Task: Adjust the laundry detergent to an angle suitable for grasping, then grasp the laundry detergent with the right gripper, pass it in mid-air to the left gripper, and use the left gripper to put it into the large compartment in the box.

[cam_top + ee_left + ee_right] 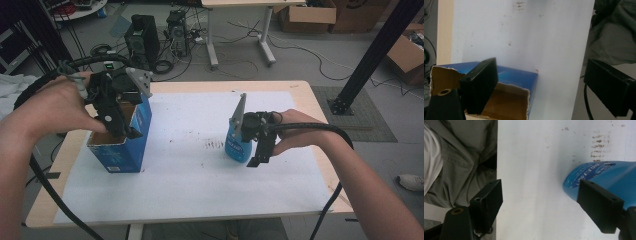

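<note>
From above, the left gripper (120, 117) is hovering over the open top of a blue box (122, 145) standing at the left of the white sheet (190, 190). The right gripper (260, 145) is hanging just right of a blue pouch (235, 145) near the sheet's middle.

In the left gripper view, the jaws are standing apart, one over the box (516, 77), nothing between them.

In the right gripper view, the jaws are spread wide, one lying in front of the pouch (604, 173), gripping nothing.
</note>
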`<action>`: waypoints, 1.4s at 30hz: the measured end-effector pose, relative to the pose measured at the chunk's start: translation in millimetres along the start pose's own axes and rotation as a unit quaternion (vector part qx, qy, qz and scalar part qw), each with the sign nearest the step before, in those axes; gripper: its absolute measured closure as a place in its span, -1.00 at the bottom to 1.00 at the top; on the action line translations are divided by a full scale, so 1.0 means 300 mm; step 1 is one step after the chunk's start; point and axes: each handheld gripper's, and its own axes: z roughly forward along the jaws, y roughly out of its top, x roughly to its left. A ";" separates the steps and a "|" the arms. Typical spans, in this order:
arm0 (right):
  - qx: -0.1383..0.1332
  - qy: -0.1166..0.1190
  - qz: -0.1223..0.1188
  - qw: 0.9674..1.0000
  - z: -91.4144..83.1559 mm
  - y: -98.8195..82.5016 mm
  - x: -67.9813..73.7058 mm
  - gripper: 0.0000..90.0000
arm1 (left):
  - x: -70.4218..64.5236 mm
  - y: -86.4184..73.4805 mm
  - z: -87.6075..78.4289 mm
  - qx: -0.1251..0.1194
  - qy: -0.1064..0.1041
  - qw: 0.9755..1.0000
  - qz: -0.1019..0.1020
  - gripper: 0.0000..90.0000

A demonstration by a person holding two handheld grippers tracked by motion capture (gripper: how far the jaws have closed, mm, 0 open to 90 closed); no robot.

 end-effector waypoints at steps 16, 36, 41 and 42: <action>-0.019 -0.005 0.002 1.000 -0.006 -0.026 -0.010 -0.59 | 0.010 0.023 0.011 0.001 0.002 1.000 -0.002 -0.74; -0.051 -0.016 0.006 0.999 -0.029 -0.050 0.013 -0.62 | 0.001 0.056 -0.009 -0.005 0.010 1.000 0.015 -0.74; -0.082 -0.026 0.007 0.996 -0.046 -0.069 0.014 -0.62 | 0.008 0.064 -0.001 -0.013 0.010 1.000 0.015 -0.73; -0.090 -0.029 0.008 0.995 -0.048 -0.076 0.014 -0.62 | 0.010 0.066 0.002 -0.014 0.009 1.000 0.015 -0.73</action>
